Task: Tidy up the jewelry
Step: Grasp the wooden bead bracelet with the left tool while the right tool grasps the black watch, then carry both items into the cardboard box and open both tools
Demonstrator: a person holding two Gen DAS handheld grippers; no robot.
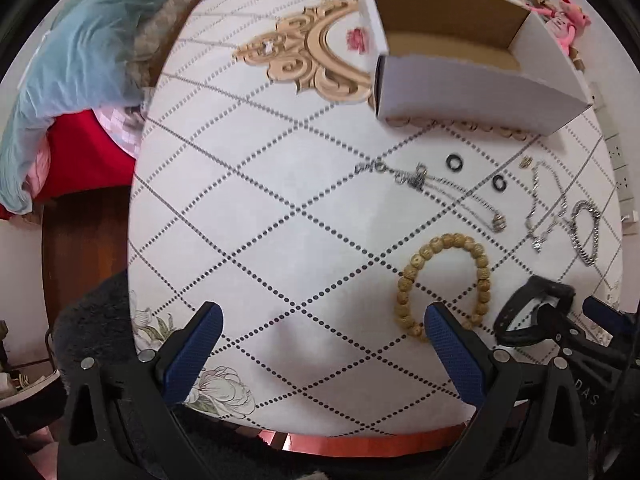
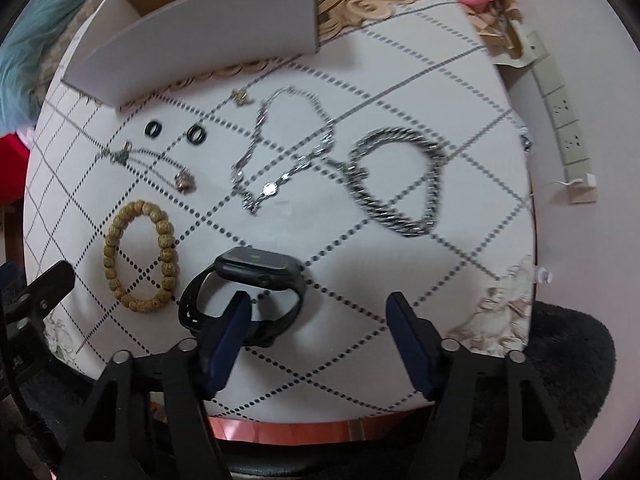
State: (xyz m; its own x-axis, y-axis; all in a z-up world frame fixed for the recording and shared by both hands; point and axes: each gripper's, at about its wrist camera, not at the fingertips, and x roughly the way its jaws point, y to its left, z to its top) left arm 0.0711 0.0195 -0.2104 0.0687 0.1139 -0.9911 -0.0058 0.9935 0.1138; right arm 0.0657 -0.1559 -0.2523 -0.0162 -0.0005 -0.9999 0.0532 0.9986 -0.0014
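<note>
Jewelry all out on tabletop [image 2: 360,288], none boxed yet — white cardboard box [image 1: 472,84] at far side, open top, brown inside, looks empty as far as visible. Judged: task at start, every piece left to move.

Left to right, per right wrist view: bead bracelet [image 2: 138,256] near left edge; thin pendant necklace [image 2: 160,164] beyond it; two black rings [image 2: 153,129] and [image 2: 195,133] just in front of box; small gold piece [image 2: 241,97], too small to ID; silver link chain [image 2: 288,148] mid-table; heavy silver bracelet [image 2: 396,184] to right; black smartwatch [image 2: 244,288] nearest, strap looped.

Left gripper [image 1: 320,354] spread wide, nothing held, hovering over near edge w/ bare table between fingers; bead bracelet touching or just behind its right finger, can't tell which. Right gripper [image 2: 320,344] also spread wide, empty; left finger [image 2: 226,344] overlapping watch strap in view — contact or just above, can't tell.

Room: clear lane up centre-left of table to box, approx free of clutter. Right side tighter — table edge close beside heavy bracelet, power strip [image 2: 560,96] on wall just past it. Near edge right under both grippers; watch close to it, so could slide off if nudged. Pink plush toy [image 1: 568,24] beside box's right end.
</note>
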